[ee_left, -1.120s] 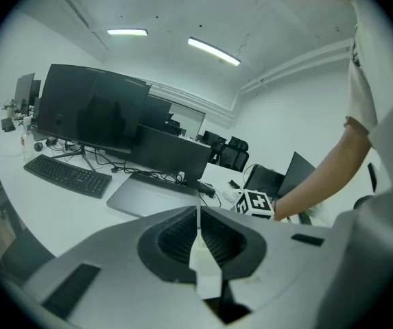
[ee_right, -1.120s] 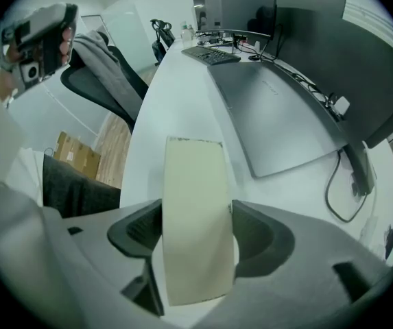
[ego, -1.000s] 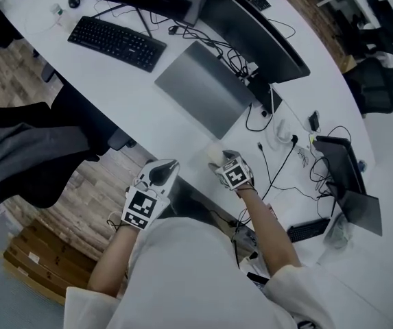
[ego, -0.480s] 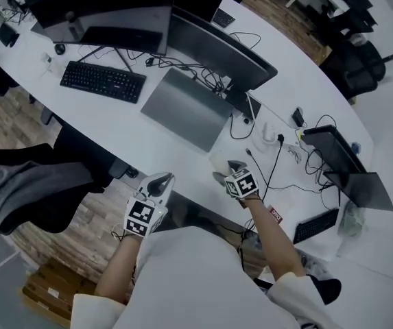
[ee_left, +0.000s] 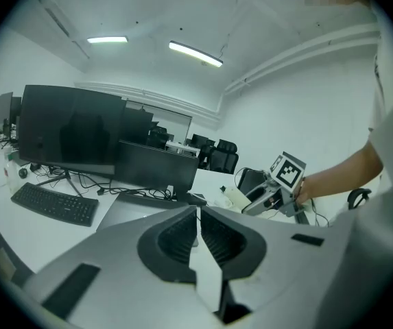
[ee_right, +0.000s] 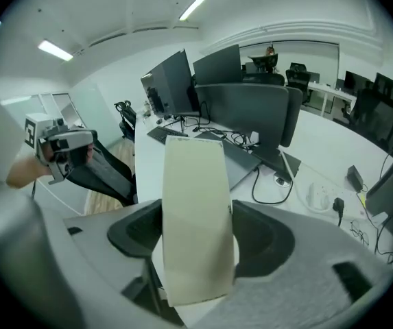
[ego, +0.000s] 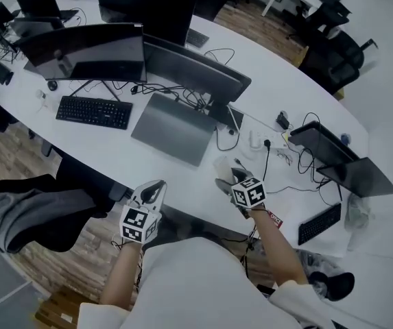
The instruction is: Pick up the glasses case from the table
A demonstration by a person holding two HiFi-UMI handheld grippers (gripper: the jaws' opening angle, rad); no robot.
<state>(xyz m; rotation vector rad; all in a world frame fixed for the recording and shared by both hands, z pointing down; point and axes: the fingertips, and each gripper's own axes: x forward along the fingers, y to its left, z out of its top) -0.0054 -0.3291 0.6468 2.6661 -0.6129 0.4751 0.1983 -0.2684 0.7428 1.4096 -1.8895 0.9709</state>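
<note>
You are holding the glasses case (ee_right: 195, 214) in your right gripper (ego: 228, 179). Its jaws are standing wide and pressing on both long sides of the pale, cream-coloured case, which is filling the gap between them and reaching out past the jaw tips. In the right gripper view the white table (ego: 117, 142) is lying well beneath and beyond the case, and no part of it is touching the case. So I am judging the pick-up itself as done, or as good as done. The case is looking clear of the surface and is hanging in the air over the table's near side, not far from the closed grey laptop (ego: 174, 125). From the head view alone I cannot tell how high it is riding. Your left gripper (ee_left: 198, 233) is taking no part in this. Its jaws are resting together with nothing between them, and it is hovering off the table's edge, well apart from the case. As far as I am reading it, all that is remaining is to keep the grip firm, since much of the case's length is standing free of the jaws.
</note>
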